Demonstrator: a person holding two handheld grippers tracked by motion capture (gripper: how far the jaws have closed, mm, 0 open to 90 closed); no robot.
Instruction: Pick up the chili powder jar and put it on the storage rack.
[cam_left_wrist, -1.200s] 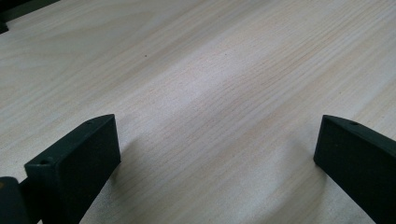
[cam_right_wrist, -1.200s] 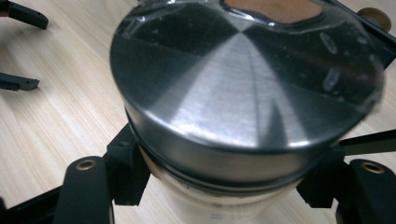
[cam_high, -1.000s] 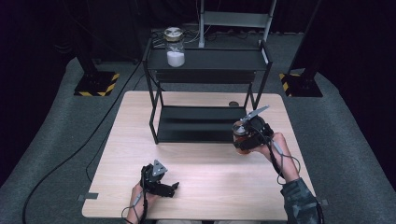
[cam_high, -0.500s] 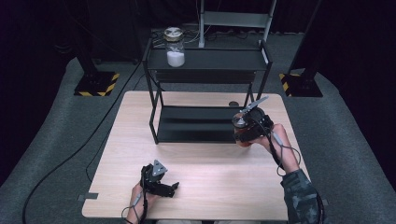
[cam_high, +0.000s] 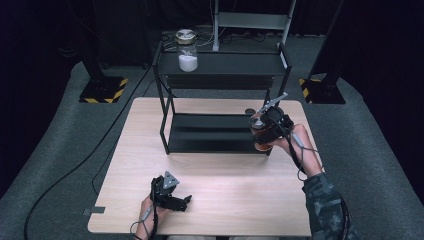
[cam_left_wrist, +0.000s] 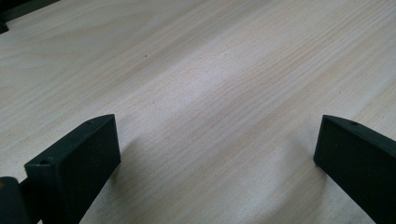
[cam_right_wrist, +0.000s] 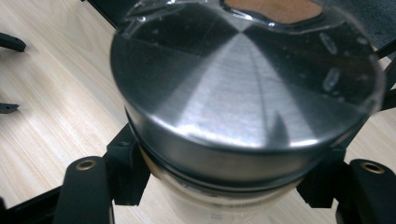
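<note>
A glass jar (cam_high: 259, 137) with a brushed metal lid (cam_right_wrist: 243, 93) and brownish contents hangs above the table's right side, just in front of the black rack's lower shelf (cam_high: 215, 131). My right gripper (cam_high: 267, 126) is shut on it, with the pads pressed on the jar's neck under the lid (cam_right_wrist: 224, 184). My left gripper (cam_high: 176, 200) rests low on the table near the front edge. In its own view its jaws stand wide open (cam_left_wrist: 217, 154) over bare wood.
A black two-tier rack (cam_high: 220, 65) stands at the back of the wooden table (cam_high: 225, 200). On its top shelf sits a jar (cam_high: 188, 52) part full of white powder. A small dark round thing (cam_high: 249, 111) lies on the table by the rack's right side.
The right gripper has lifted the jar and brought it a little closer to the rack. The left gripper has stayed where it was.
</note>
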